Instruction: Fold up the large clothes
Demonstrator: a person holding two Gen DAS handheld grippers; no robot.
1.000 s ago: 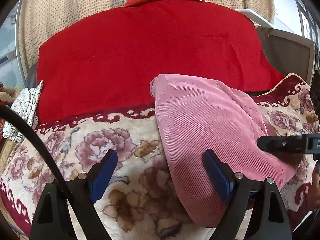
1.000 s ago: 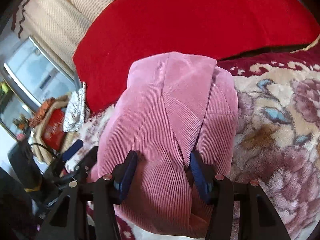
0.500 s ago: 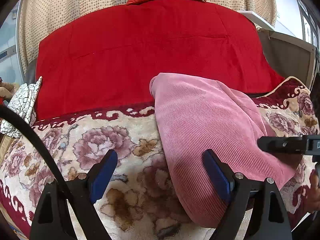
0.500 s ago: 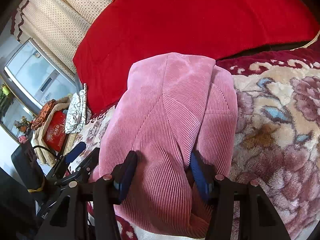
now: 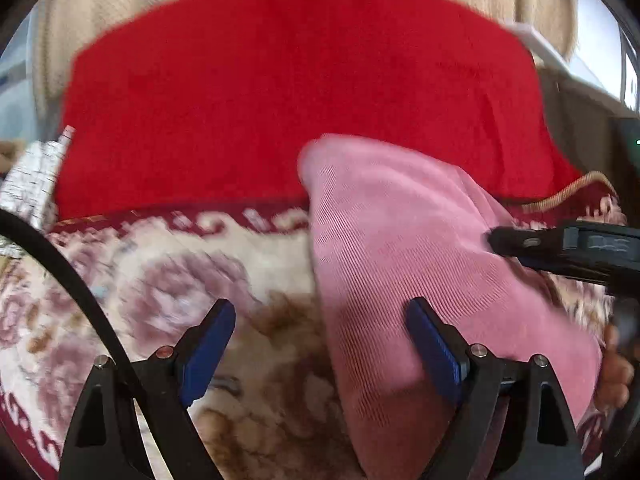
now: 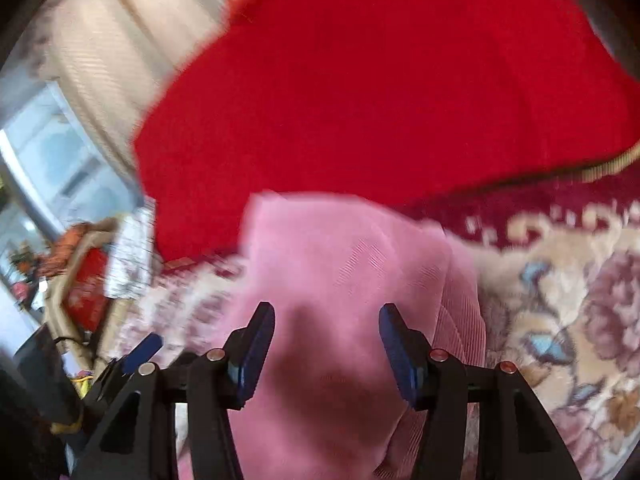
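Hovering with both grippers over a folded pink corduroy garment [image 5: 400, 248] on a floral blanket [image 5: 168, 280].

The left gripper [image 5: 320, 344] gapes wide and empty, straddling the garment's left edge; the right gripper [image 6: 326, 344] stands half-open above the cloth, gripping nothing. The garment lies along the blanket's far border, against a red quilt [image 5: 300, 92].
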